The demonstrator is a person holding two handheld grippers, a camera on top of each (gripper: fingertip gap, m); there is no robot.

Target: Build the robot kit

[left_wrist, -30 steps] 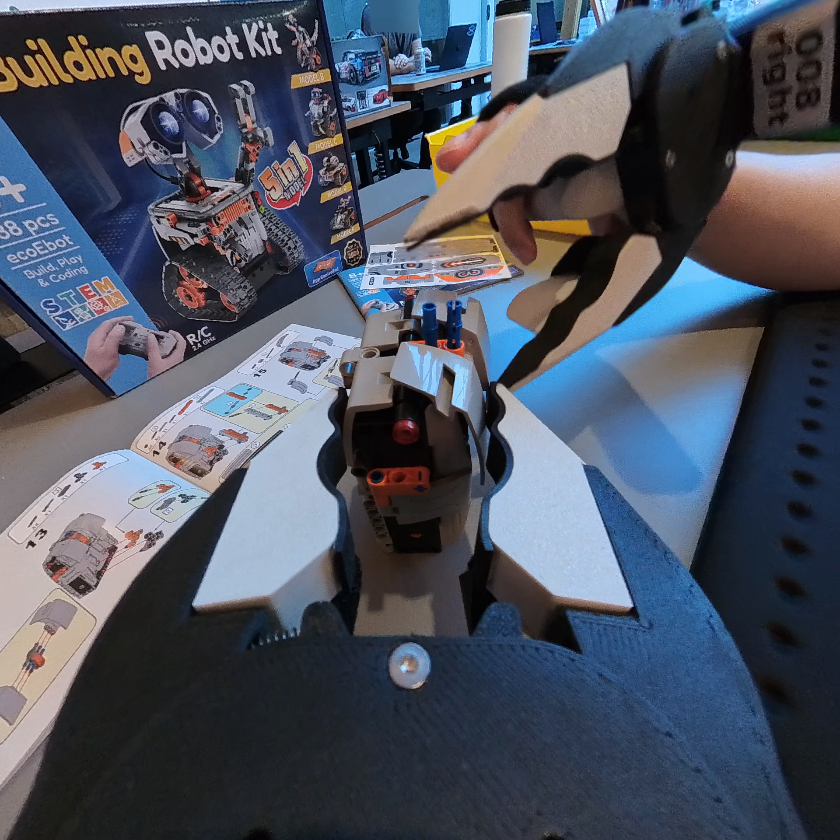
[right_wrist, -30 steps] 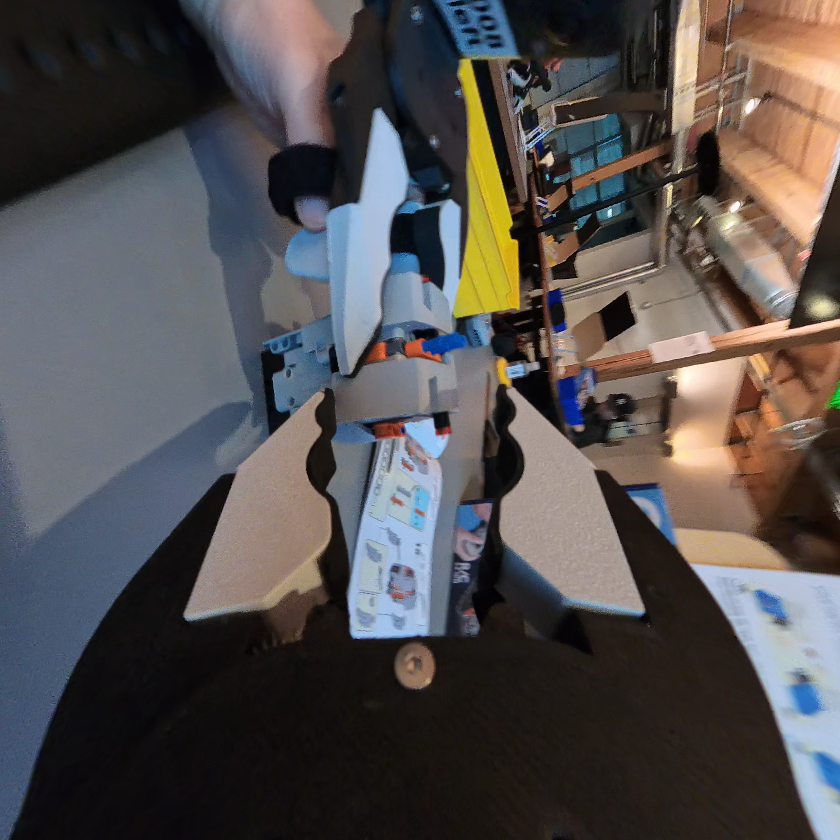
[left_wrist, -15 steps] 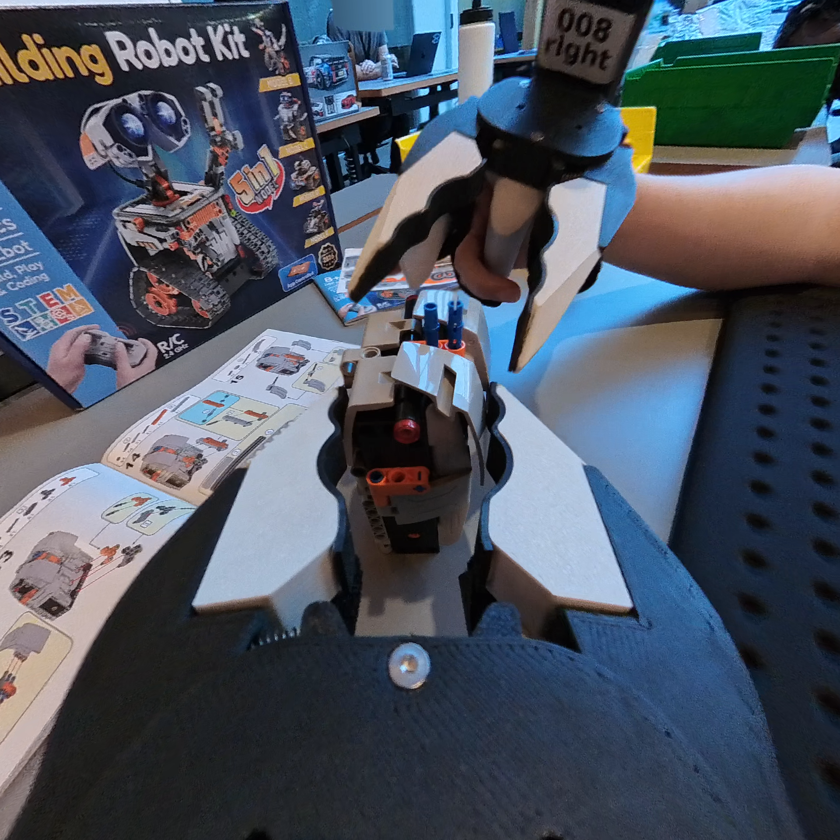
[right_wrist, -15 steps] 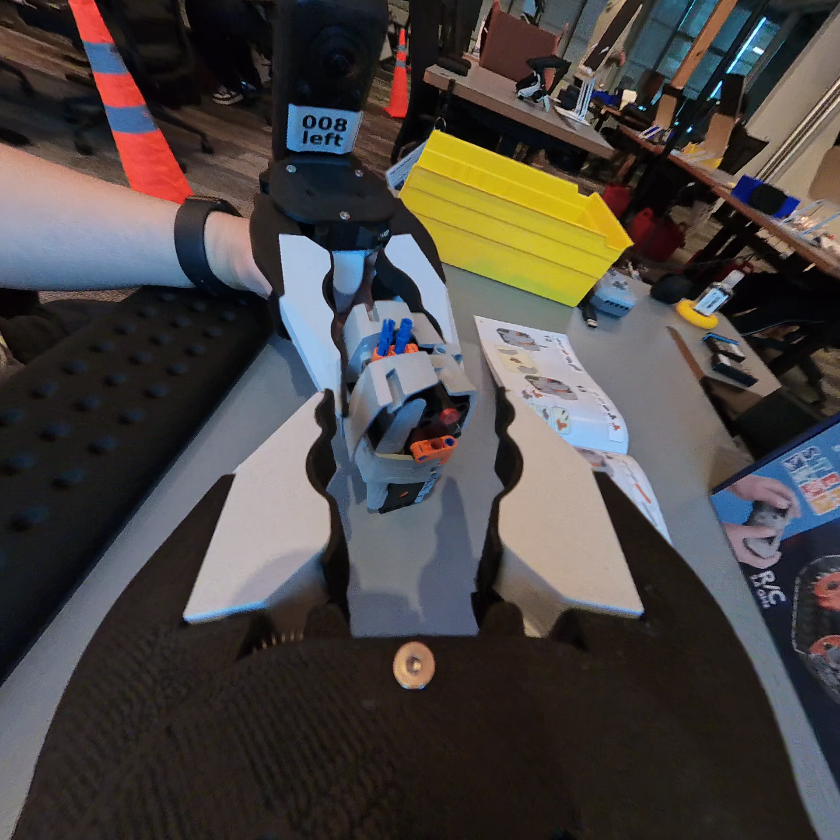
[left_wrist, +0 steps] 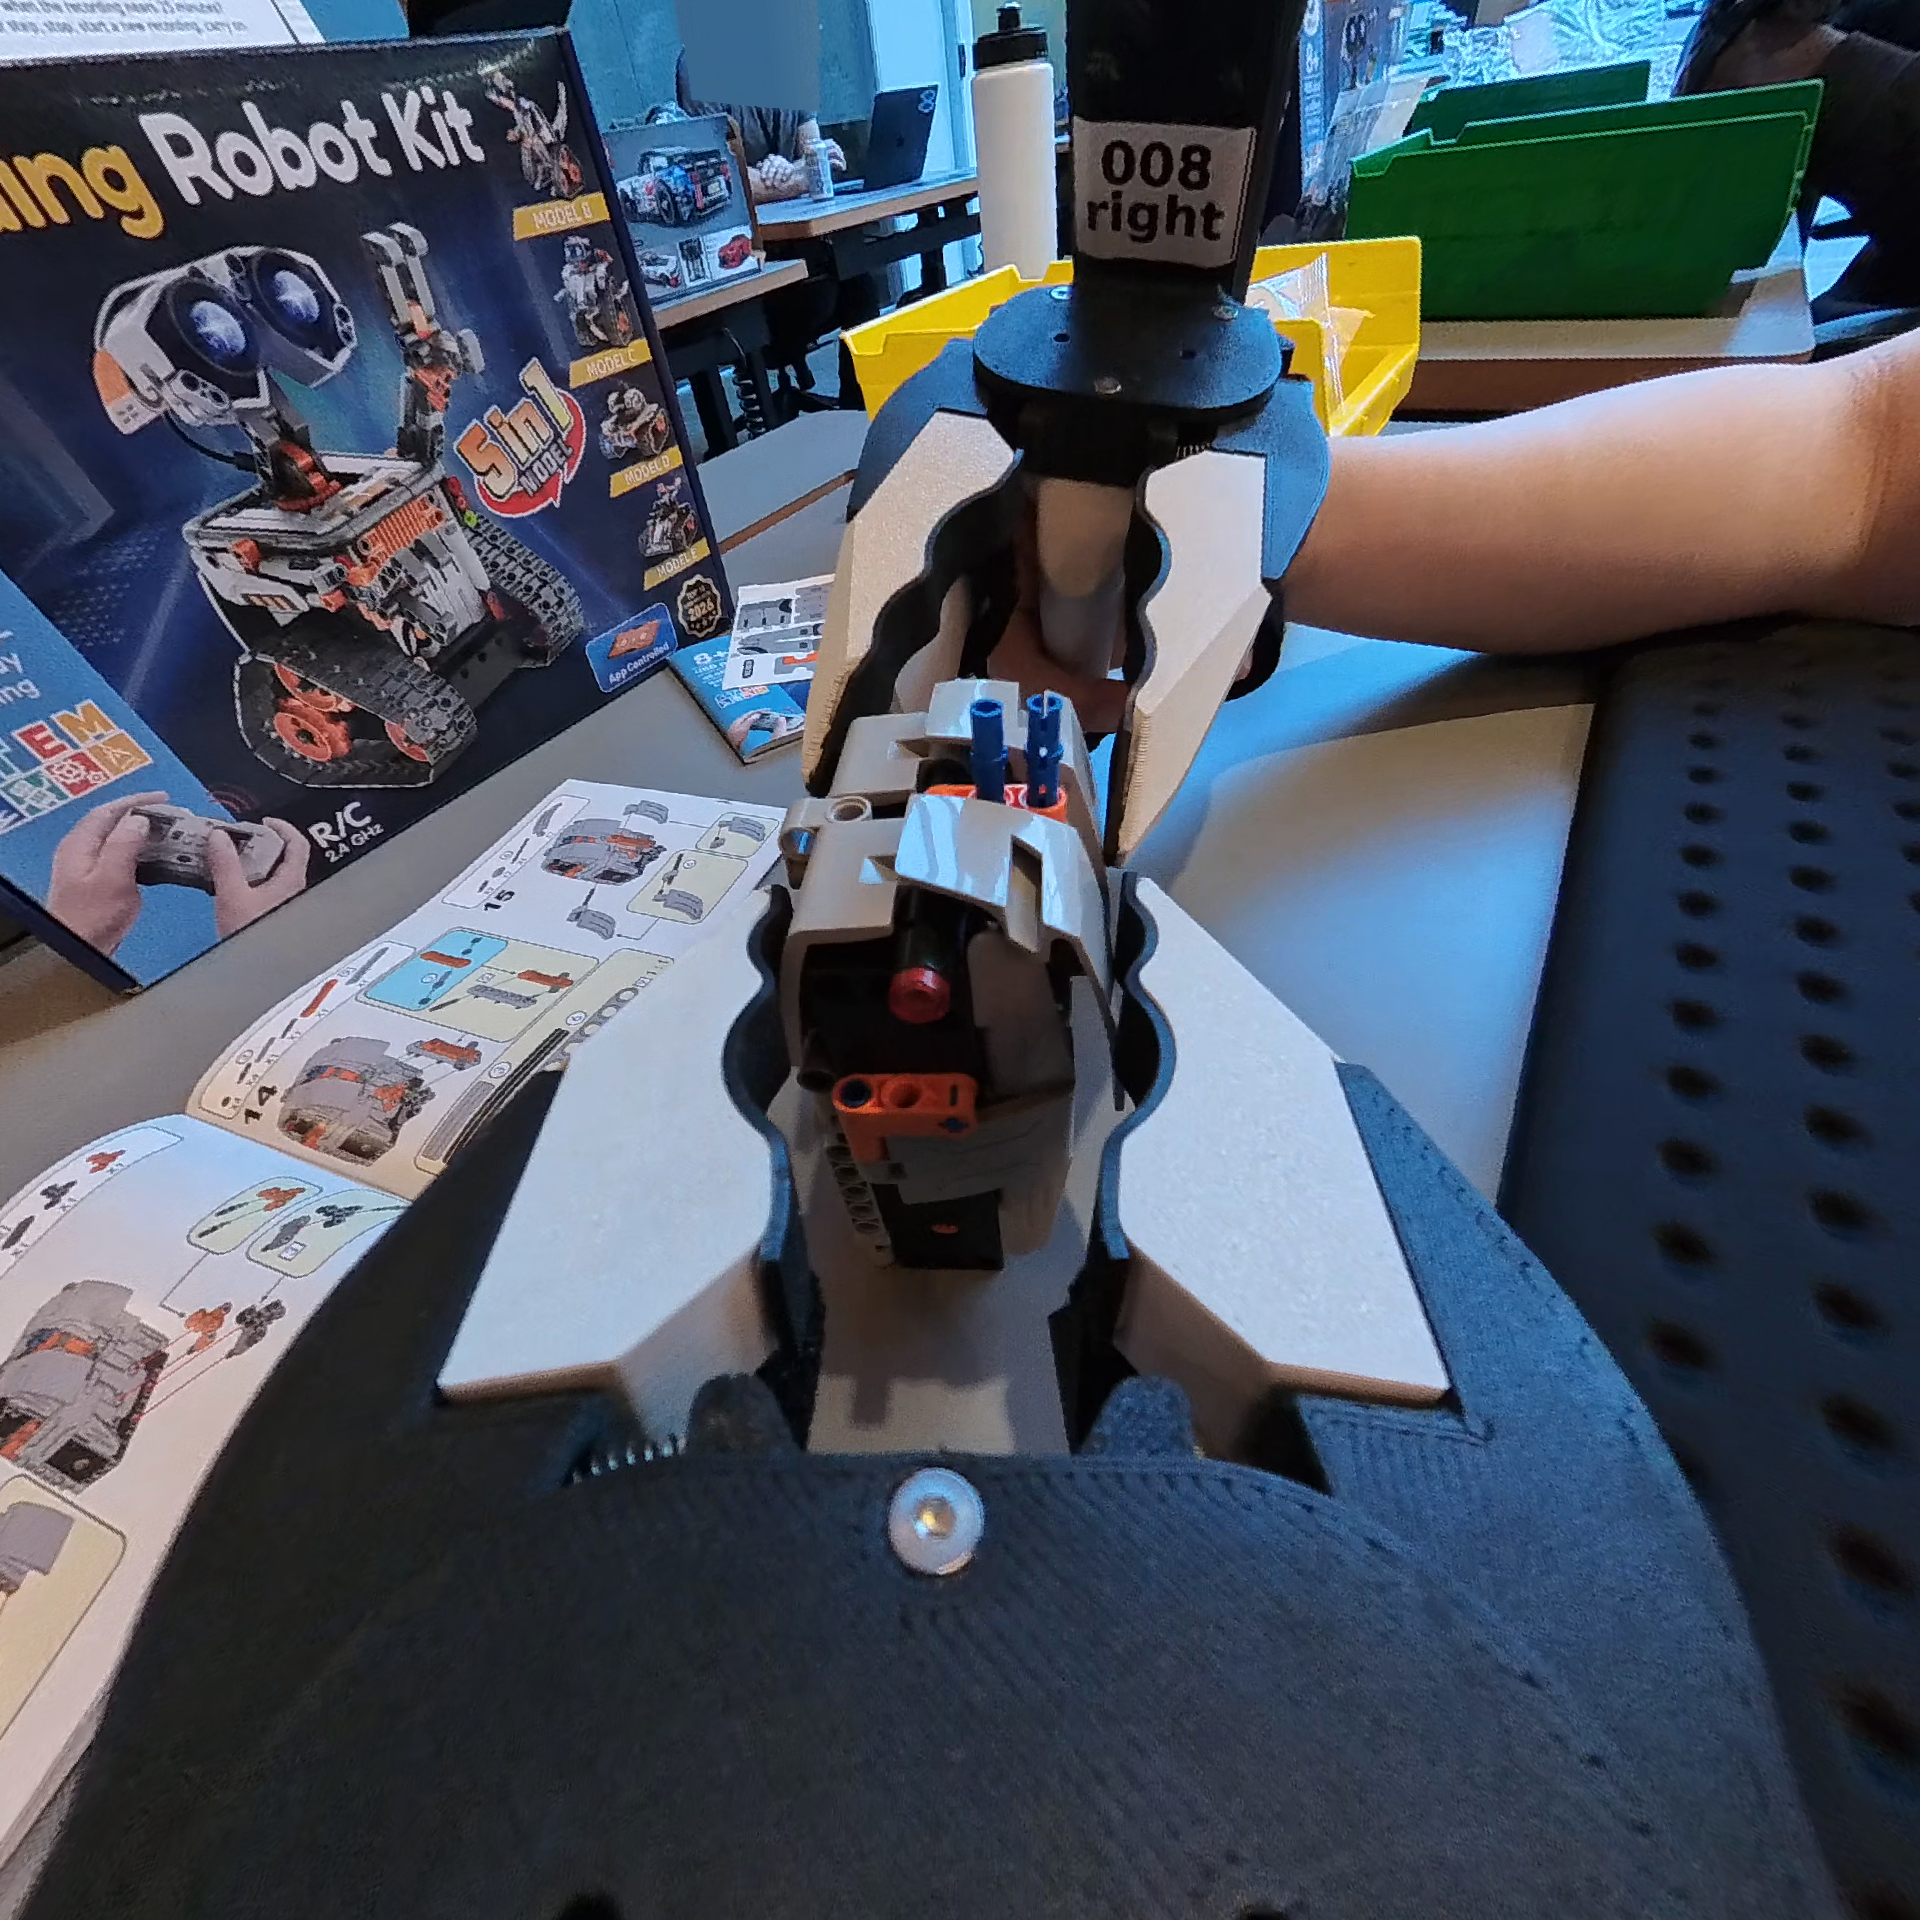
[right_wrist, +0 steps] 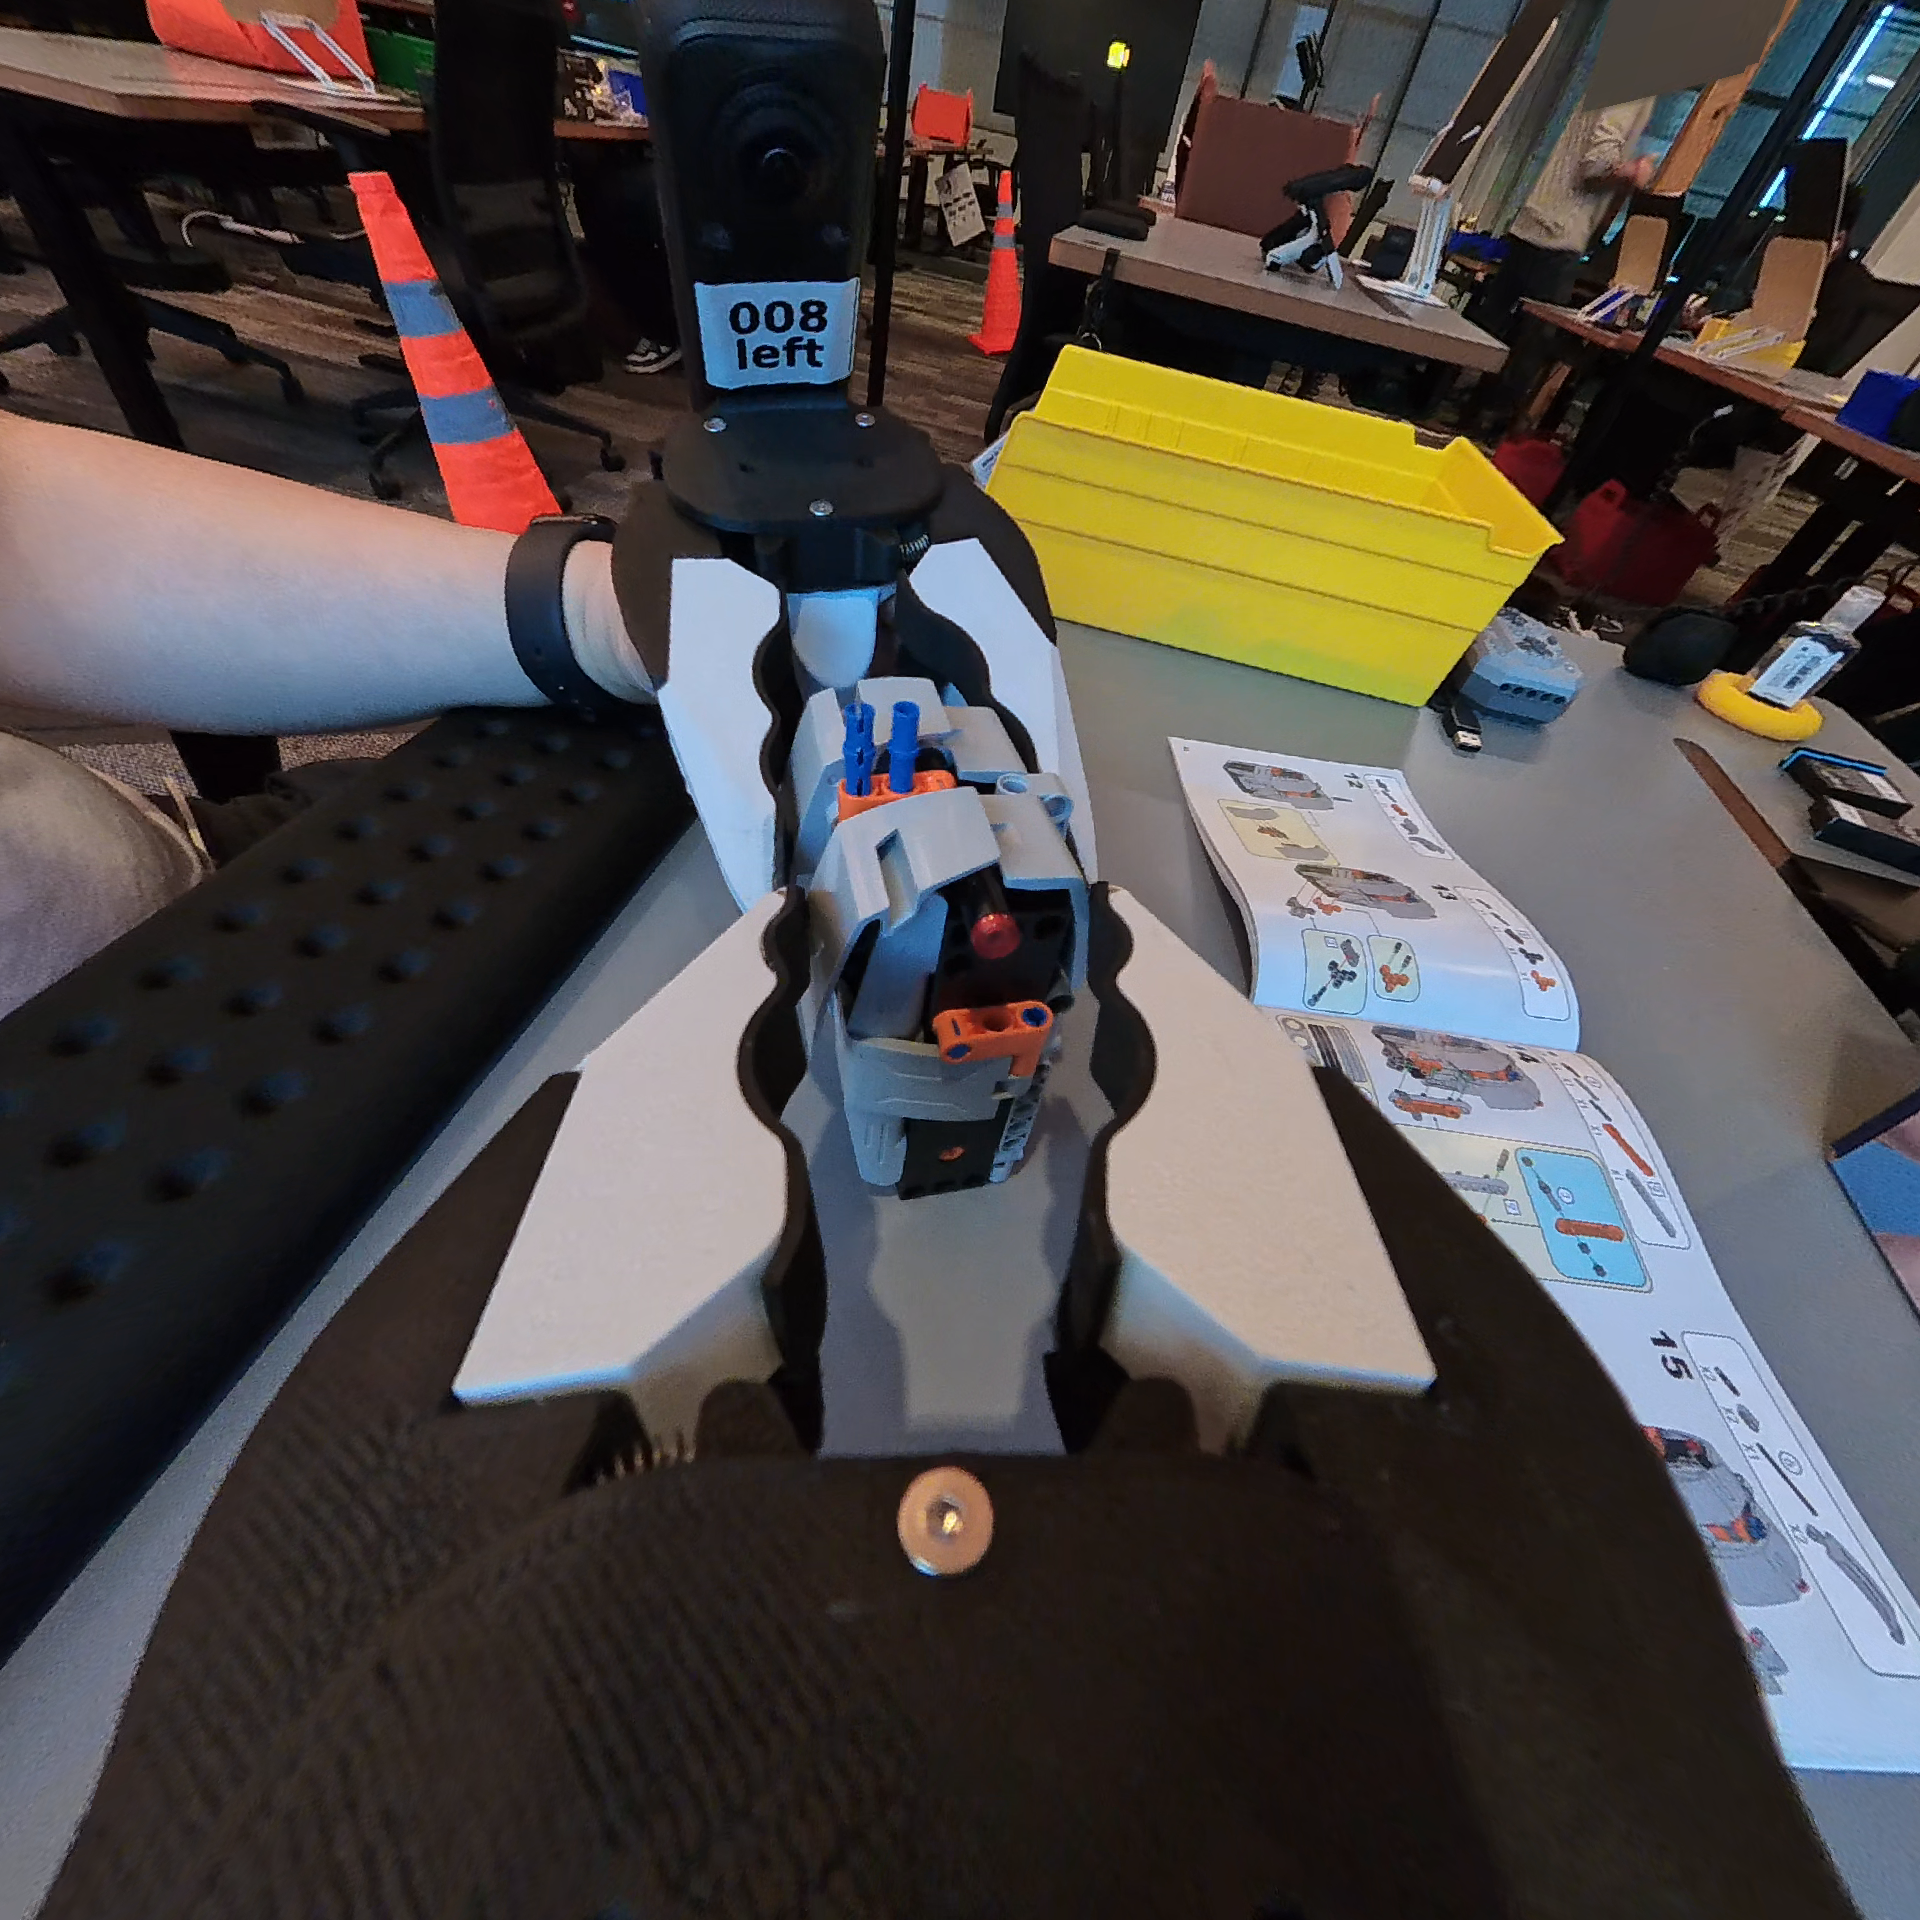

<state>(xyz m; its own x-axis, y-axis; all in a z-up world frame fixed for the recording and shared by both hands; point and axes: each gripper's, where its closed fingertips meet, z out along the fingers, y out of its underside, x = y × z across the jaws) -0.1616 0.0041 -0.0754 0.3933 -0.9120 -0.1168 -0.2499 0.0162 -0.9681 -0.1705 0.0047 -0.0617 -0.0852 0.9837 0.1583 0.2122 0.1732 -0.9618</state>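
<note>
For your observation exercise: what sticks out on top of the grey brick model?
Two blue pins stand in an orange block on top of the model. How deep they go is hidden inside.

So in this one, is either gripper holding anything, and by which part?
The left gripper clamps the grey brick model by its two sides at one end. The right gripper brackets the opposite end; whether it is actually gripping cannot be told.
</note>
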